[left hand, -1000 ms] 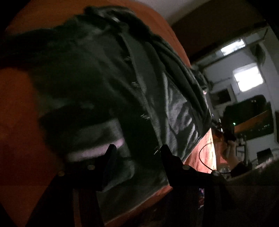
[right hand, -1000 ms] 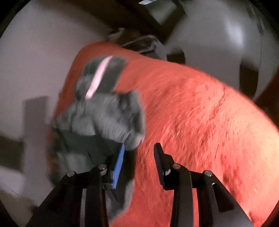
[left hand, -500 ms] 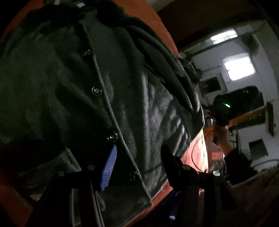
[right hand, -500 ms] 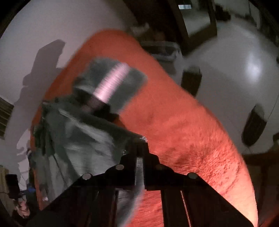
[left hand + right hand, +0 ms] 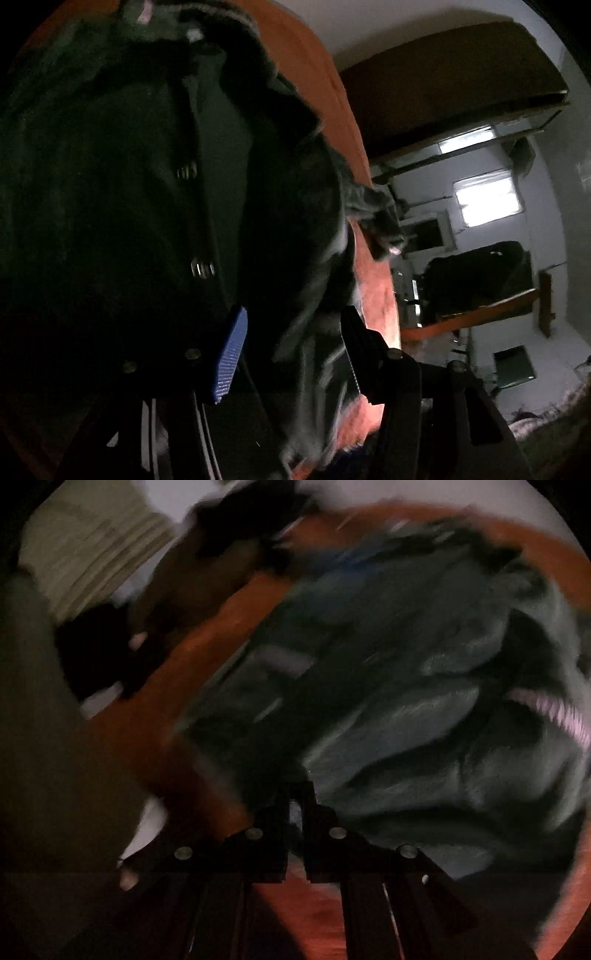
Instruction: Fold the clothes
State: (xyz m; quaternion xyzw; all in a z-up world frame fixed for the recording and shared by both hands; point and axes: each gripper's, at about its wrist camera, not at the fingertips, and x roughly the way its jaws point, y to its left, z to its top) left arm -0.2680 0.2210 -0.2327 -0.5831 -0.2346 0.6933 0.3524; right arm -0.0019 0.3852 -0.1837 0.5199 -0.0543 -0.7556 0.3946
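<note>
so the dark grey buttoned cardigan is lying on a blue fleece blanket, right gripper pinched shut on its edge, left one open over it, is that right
One thing is off: the blanket is orange, not blue, as both wrist views show. The rest holds. The dark grey cardigan lies on it, the right gripper is pinched shut on its edge, and the left gripper is open over the fabric.

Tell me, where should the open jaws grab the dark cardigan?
Probably the loose hem edge of the cardigan, hanging off the orange blanket between the left gripper's open jaws. Come in from below that edge: it is thin, free, and already lined up.
</note>
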